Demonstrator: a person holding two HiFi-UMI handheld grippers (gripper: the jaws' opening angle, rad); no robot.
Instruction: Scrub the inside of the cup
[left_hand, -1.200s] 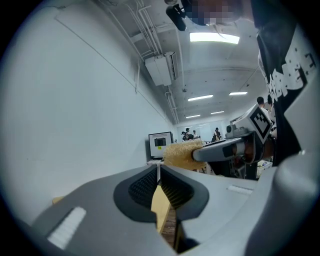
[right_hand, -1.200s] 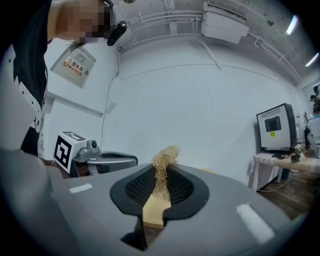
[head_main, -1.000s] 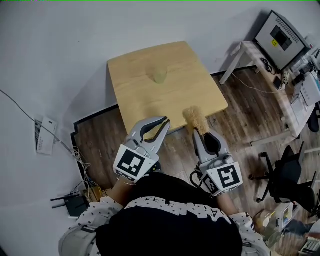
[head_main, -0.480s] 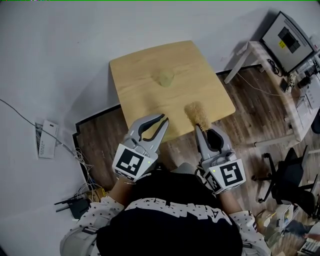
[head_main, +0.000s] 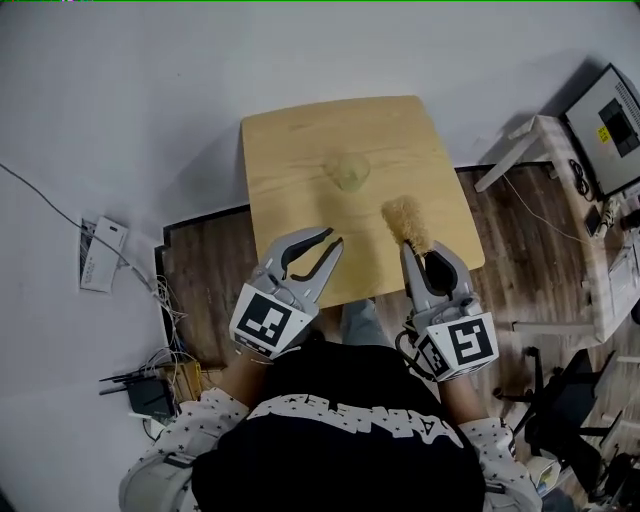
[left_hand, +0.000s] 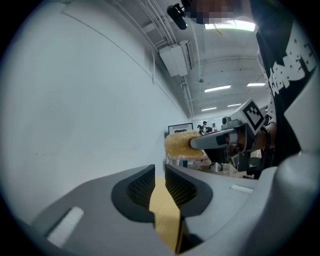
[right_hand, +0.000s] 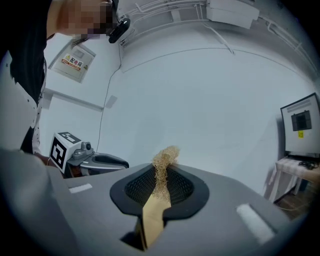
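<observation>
My left tool (head_main: 334, 239) has just been opening a crack, with nothing in it. My right tool (head_main: 420, 250) squeezes the brush (head_main: 407, 218) (fluffy end out). The cup (head_main: 351, 172) stands mid-worktop (head_main: 290, 170), ahead of both tools. The floor (head_main: 200, 285) is wood.

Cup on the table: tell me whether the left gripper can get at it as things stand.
Probably yes. Only bare table lies between the cup and the left gripper, whose jaws have just been opening with nothing between them. The right gripper's brush is off to one side.

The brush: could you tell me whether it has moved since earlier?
Yes: the brush has advanced from the table's near edge over it, towards the cup.
</observation>
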